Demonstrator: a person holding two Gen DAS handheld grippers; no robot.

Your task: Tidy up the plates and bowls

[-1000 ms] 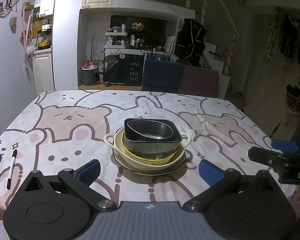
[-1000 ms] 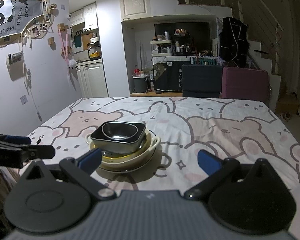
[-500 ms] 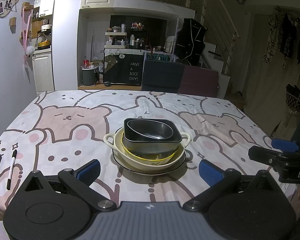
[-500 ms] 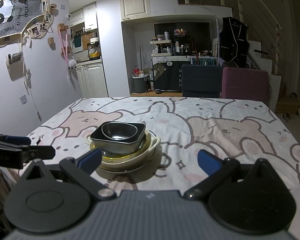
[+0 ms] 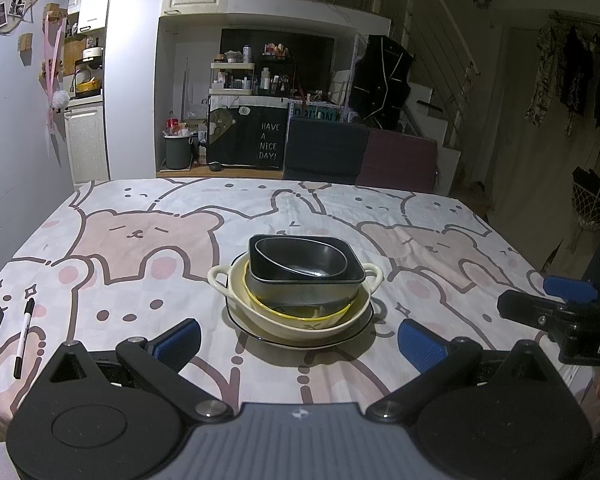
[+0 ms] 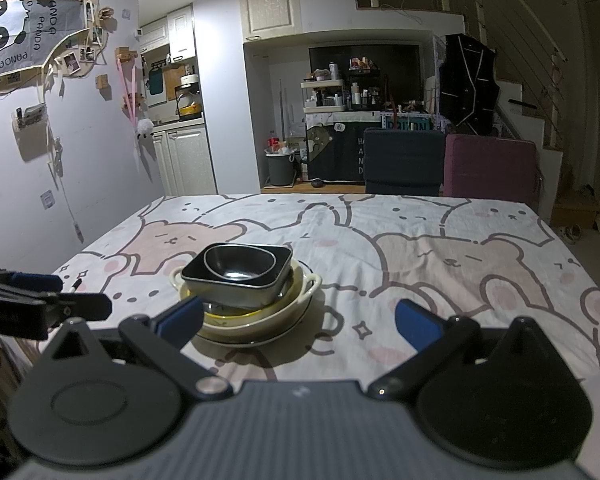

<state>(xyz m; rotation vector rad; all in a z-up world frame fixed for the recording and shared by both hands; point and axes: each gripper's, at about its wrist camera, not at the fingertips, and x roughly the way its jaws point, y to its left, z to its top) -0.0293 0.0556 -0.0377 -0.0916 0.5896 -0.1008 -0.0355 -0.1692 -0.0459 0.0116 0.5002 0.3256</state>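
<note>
Black dishes are crowning a stack at the middle of the surface [image 5: 100, 240] in the left wrist view: a round bowl [image 5: 300, 258] is sitting tilted inside a square bowl [image 5: 306, 292], which is nesting in a yellow bowl [image 5: 300, 312], a cream handled dish [image 5: 220, 280] and a plate [image 5: 356, 330]. The left gripper [image 5: 298, 340] is hovering near the stack, jaws spread wide and gripping nothing. A pen [image 5: 23, 336] is lying at the left edge. The right gripper [image 5: 556, 312] is showing at the right.

In the right wrist view, the right gripper [image 6: 298, 320] is hanging with jaws spread, empty, the stack [image 6: 240, 280] sitting just beyond its left finger.
</note>
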